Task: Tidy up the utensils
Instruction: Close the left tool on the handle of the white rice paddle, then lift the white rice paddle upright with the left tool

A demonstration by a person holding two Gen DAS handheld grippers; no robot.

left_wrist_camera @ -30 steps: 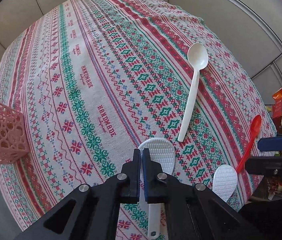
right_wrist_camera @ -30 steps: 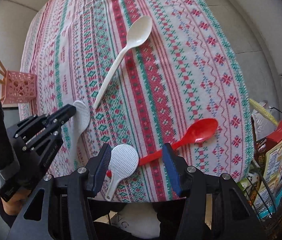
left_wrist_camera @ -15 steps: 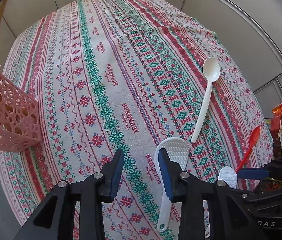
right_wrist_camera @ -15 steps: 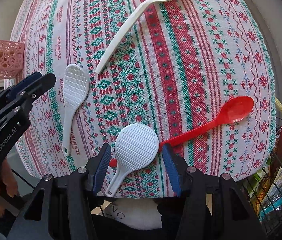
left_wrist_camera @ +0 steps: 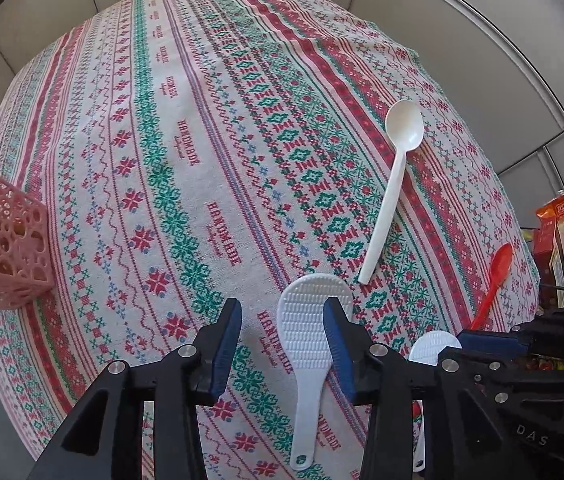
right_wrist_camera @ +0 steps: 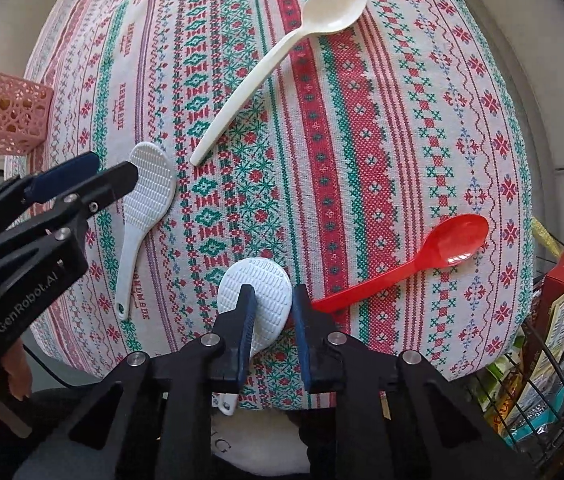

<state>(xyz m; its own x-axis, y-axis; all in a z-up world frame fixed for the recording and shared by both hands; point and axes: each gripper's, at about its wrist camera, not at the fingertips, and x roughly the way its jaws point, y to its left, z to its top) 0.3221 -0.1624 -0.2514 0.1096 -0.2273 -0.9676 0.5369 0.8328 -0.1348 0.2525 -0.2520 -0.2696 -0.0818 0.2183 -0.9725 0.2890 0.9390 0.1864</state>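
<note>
Colours on the table
Red-green-white patterned tablecloth [right_wrist_camera: 362, 152]; cream spoon [right_wrist_camera: 282, 48], red spoon [right_wrist_camera: 422, 260], white paddles [right_wrist_camera: 258, 292], pink basket [right_wrist_camera: 6, 120].

Left gripper [left_wrist_camera: 282, 334] goes from clamped on the long-handled white plastic rice paddle [left_wrist_camera: 308, 354] to jaws apart; they have just been opening, and the paddle lies flat on the red-and-green patterned tablecloth [left_wrist_camera: 186, 152], seen between them. Right gripper [right_wrist_camera: 272, 312] drops closer to the cloth; its jaws have just been closing around the round-headed white plastic rice paddle [right_wrist_camera: 256, 294], right pad at the head's 3 o'clock edge.
</note>
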